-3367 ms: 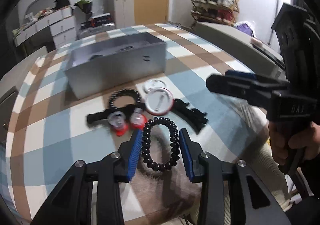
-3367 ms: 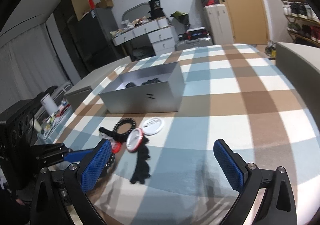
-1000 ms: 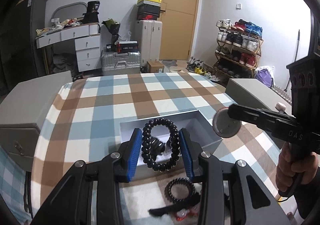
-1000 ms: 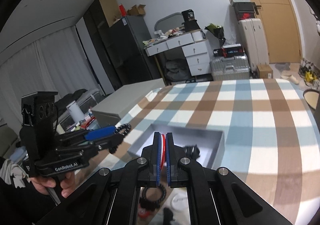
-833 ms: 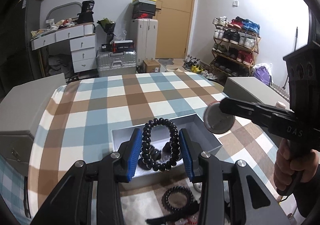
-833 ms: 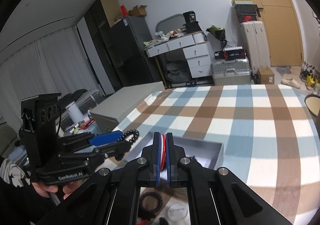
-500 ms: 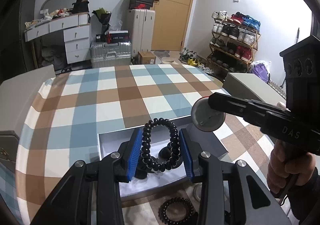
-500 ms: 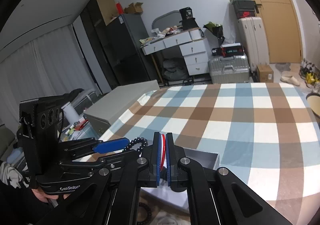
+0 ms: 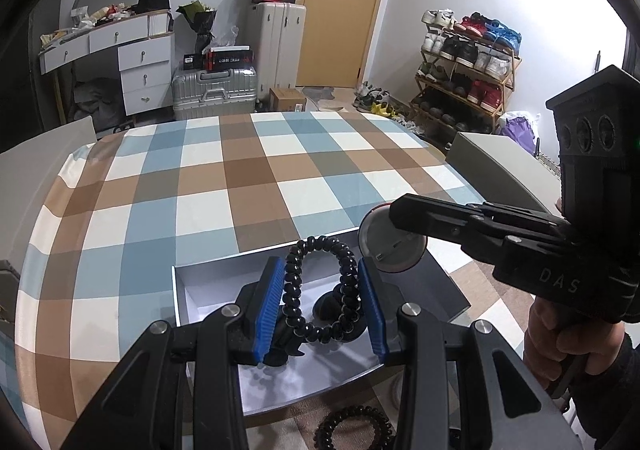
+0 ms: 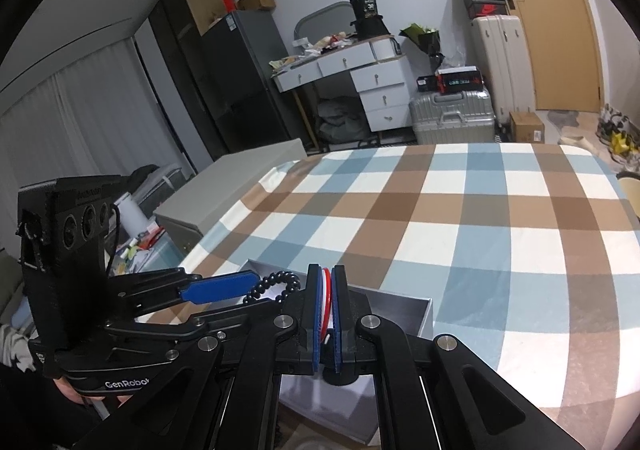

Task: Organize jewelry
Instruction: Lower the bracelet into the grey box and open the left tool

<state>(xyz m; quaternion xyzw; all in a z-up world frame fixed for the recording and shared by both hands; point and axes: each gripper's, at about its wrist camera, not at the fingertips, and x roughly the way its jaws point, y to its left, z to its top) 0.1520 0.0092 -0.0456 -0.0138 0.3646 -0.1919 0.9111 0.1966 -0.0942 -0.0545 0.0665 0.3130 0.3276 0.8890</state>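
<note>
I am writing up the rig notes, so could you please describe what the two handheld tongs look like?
Both tongs are matte black linkages with silver pivot screws and ribbed blue pads. The right tongs bear "DAS" lettering; the left tongs read "GenRobot". Each carries a black block with three round lenses.

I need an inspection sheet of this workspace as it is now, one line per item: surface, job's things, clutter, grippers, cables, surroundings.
Surface: checked cloth on the table.
Job's things: grey box, open, dark items inside; black bead bracelet and round badge held above it; a black coil tie lies before the box.
Clutter: nothing seen on the cloth beyond these.
Grippers: left gripper shut on the bracelet; right gripper shut on the badge, edge-on in its own view.
Cables: nothing seen.
Surroundings: white drawers, suitcases, shoe rack, door.
</note>
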